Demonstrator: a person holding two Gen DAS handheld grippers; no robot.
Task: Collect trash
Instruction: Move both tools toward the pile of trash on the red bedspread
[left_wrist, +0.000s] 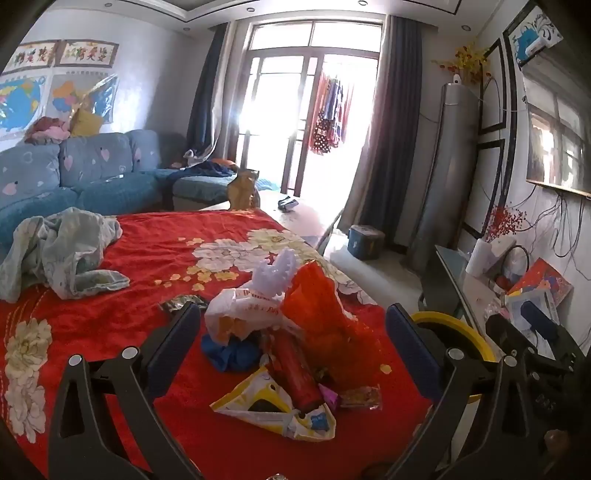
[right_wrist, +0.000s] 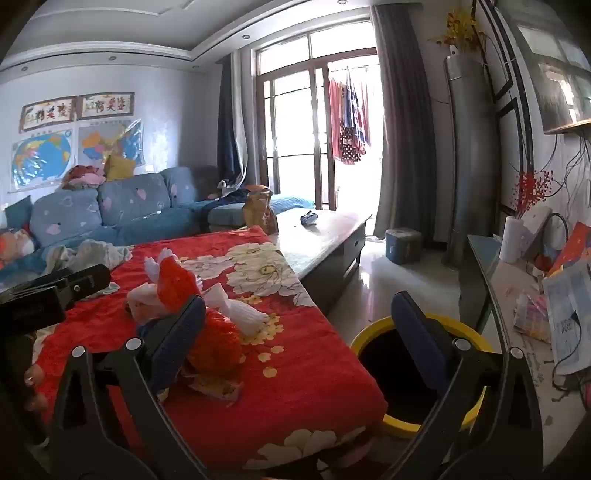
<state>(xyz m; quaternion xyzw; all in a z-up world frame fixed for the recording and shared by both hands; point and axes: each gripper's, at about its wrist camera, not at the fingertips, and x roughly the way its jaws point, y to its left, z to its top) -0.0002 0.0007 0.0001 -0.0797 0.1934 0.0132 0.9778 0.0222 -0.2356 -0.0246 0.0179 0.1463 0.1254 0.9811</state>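
Note:
A pile of trash lies on the red flowered blanket: a white plastic bag, an orange-red bag, a blue wad, a red tube and wrappers. My left gripper is open, its jaws wide on either side of the pile, holding nothing. The pile also shows in the right wrist view. My right gripper is open and empty, over the blanket's right edge. A yellow-rimmed bin stands on the floor beside the table, under the right finger; it also shows in the left wrist view.
A crumpled pale cloth lies on the blanket at left. A brown bag and a small dark object sit on the bare table end. A blue sofa is behind. A cluttered side cabinet stands at right.

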